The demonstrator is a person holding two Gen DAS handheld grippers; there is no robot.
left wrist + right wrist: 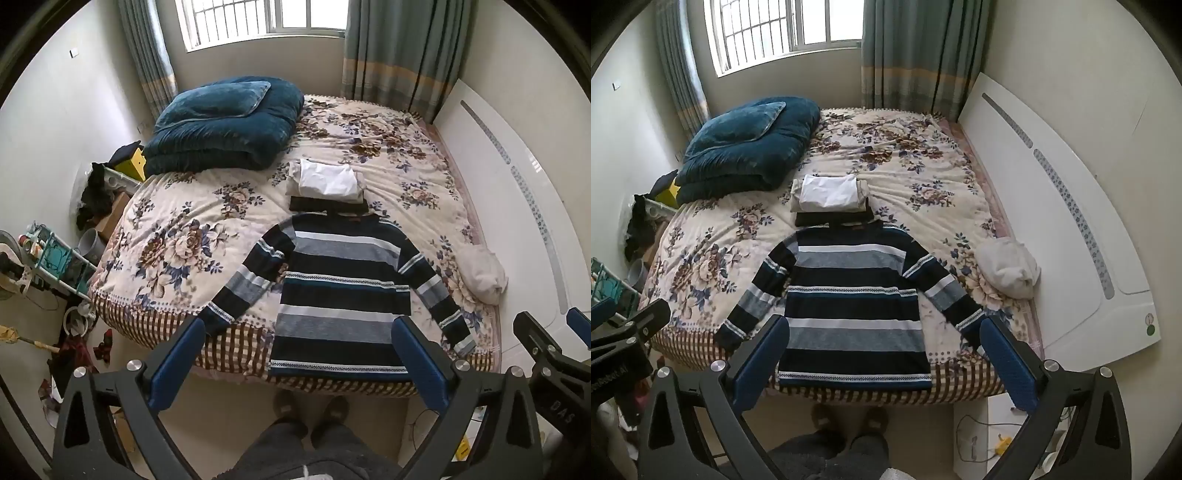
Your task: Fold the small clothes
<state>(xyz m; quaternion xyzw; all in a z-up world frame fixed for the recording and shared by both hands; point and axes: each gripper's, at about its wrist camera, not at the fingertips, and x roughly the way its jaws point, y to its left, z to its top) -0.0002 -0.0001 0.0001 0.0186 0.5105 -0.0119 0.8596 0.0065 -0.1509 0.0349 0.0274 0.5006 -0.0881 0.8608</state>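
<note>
On bed (177, 236), striped sweater (340, 295) flat, both grippers' fingers (1008, 363) spread, empty.

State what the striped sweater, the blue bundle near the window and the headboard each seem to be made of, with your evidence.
Striped sweater: probably knitted yarn, matte, banded patterning. Blue bundle: likely plush velvet-type fabric, soft sheen on its folds. Headboard: apparently glossy white painted or laminated board, reflecting light.

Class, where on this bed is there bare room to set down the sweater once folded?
Free: the floral bedspread left of the striped sweater, below the blue duvet; also the far right stretch beyond the folded pile. Crowded: the middle, and near the crumpled white cloth.
</note>
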